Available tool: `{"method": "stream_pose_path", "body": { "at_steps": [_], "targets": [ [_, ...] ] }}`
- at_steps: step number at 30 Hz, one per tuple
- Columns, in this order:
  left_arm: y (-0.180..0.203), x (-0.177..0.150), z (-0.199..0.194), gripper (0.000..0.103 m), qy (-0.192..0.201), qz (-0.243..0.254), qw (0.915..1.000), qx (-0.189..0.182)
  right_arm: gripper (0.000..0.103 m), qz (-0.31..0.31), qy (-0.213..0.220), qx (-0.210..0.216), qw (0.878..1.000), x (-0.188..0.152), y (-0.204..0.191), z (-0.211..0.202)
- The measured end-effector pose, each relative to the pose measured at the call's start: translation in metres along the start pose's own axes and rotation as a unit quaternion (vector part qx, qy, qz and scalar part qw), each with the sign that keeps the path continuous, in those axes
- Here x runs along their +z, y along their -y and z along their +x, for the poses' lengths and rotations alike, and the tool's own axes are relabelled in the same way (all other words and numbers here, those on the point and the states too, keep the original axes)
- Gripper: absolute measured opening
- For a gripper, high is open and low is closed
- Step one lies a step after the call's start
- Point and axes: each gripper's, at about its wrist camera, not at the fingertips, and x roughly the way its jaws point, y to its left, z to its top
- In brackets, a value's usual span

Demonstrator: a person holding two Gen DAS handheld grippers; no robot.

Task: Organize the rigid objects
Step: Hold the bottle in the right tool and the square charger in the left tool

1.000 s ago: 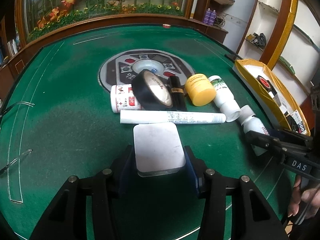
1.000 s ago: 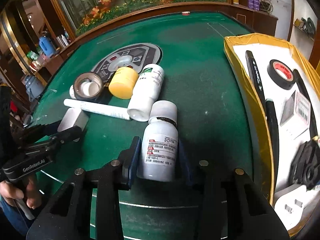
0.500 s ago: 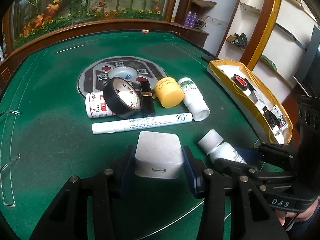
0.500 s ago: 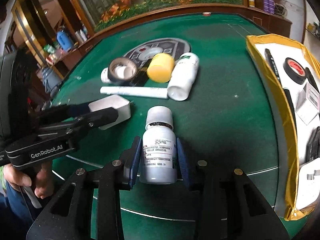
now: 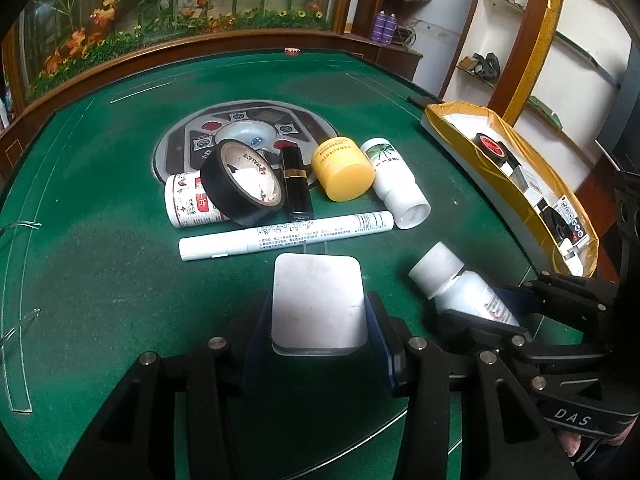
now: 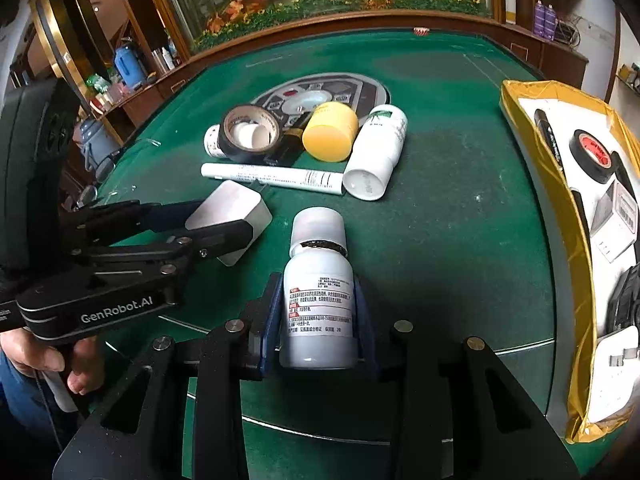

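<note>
each camera sits close behind its own gripper, looking forward and steeply down along the fingers onto the green tabletop (image 5: 100, 264). the left wrist view catches the right gripper (image 5: 486, 310) at its right edge; the right wrist view catches the left gripper (image 6: 224, 220) at its left. both share the cluster ahead around the yellow jar (image 5: 343, 175) and the gold-lined tray (image 6: 576, 280) off to the right.

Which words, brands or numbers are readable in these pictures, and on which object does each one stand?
"GenRobot.AI": side of the left gripper.
"DAS": body of the right gripper.
"BULL": inner ring of the black tape, partly readable.
Yellow jar: embossed lid letters, too blurred.
White pen: barcode and small print, unreadable.
Held bottle and the lying bottles: Chinese print, too small to read.
</note>
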Motion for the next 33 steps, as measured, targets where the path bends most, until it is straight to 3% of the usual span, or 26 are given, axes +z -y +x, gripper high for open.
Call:
{"method": "stream_pose_path", "body": {
  "at_steps": [9,26,33],
  "targets": [
    [0.001,0.0,-0.008,0.046,0.018,0.0,0.9998,-0.009,0.034,0.016,0.022,0.004,1.0,-0.001,0.005,-0.007],
    [0.008,0.0,0.004,0.046,0.0,0.017,0.9998,0.013,0.034,0.015,0.017,0.012,1.0,-0.003,0.006,-0.007],
    [0.006,-0.001,-0.002,0.046,0.009,0.01,0.9999,-0.002,0.034,0.018,0.019,0.014,1.0,-0.003,0.007,-0.006]
  ]
}}
